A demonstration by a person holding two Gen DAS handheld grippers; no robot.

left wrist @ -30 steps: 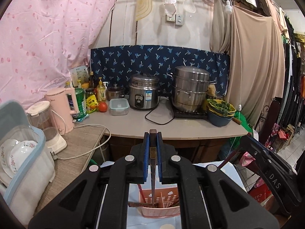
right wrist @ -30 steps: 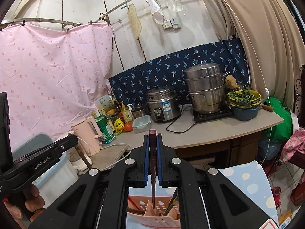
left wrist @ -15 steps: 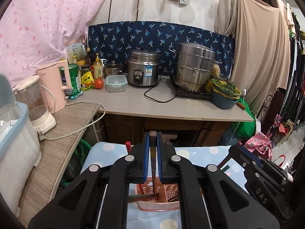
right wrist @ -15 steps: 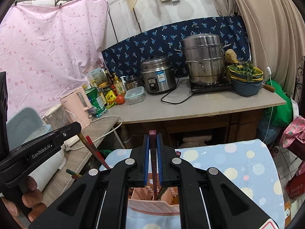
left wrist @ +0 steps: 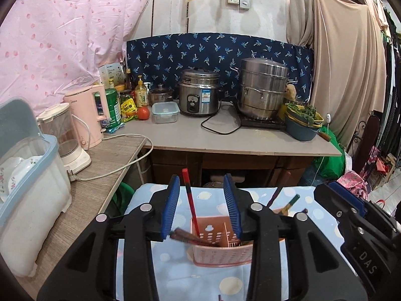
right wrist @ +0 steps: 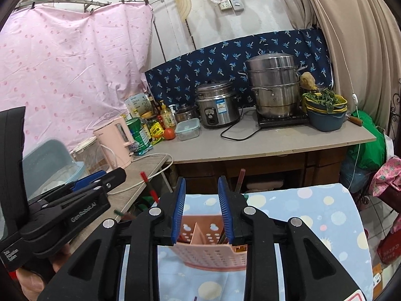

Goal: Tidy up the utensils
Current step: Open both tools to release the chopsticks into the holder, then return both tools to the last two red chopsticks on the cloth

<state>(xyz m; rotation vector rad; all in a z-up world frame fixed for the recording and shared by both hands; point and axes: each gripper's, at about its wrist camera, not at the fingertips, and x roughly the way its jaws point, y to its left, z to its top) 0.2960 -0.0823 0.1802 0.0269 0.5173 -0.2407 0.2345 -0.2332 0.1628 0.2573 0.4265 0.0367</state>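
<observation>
Grippers left (left wrist: 201, 205) and right (right wrist: 201, 207) opening, gripping nothing, above pink perforated plastic utensil basket (left wrist: 220, 250); red chopstick (left wrist: 190, 200) probably inside.

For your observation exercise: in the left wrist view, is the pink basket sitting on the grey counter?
No, the pink basket sits on the dotted blue cloth, below the counter.

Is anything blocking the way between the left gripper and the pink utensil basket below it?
Nothing visible blocks it. The left gripper is opening right above the pink basket; only the red chopstick, already standing in the basket, rises between the jaws.
</observation>
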